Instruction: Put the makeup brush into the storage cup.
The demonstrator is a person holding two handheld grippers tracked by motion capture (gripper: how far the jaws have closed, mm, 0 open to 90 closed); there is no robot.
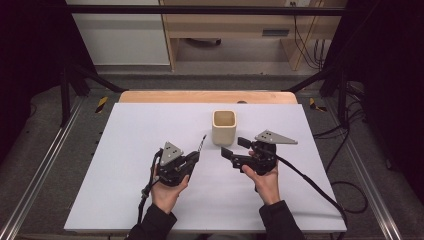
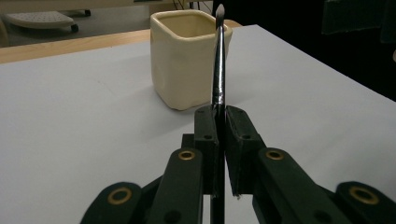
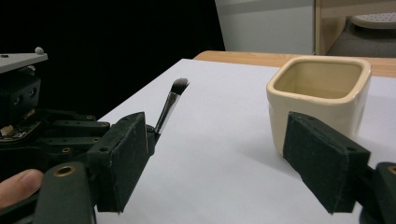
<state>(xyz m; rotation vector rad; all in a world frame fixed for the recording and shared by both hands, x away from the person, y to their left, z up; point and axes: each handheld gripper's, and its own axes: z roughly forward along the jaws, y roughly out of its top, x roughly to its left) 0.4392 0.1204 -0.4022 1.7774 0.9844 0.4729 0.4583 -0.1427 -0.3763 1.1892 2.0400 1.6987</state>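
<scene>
A cream square cup (image 1: 223, 127) stands upright on the white board (image 1: 150, 125), empty as far as its mouth shows. My left gripper (image 1: 196, 156) is shut on a thin dark makeup brush (image 1: 201, 144); the bristle tip points up and toward the cup. In the left gripper view the brush (image 2: 218, 70) rises from between the closed jaws, with the cup (image 2: 187, 60) just behind it. My right gripper (image 1: 235, 148) is open, right of the brush and just in front of the cup. Nothing lies between its pads (image 3: 123, 158); the cup (image 3: 320, 100) and the brush (image 3: 172, 103) stand beyond them.
The board lies on a wooden table (image 1: 207, 96) whose far edge shows behind the cup. Black frame bars (image 1: 75, 75) and cables (image 1: 320, 190) flank the table, and there is a grey floor on both sides. A wooden cabinet (image 1: 240, 30) stands far behind.
</scene>
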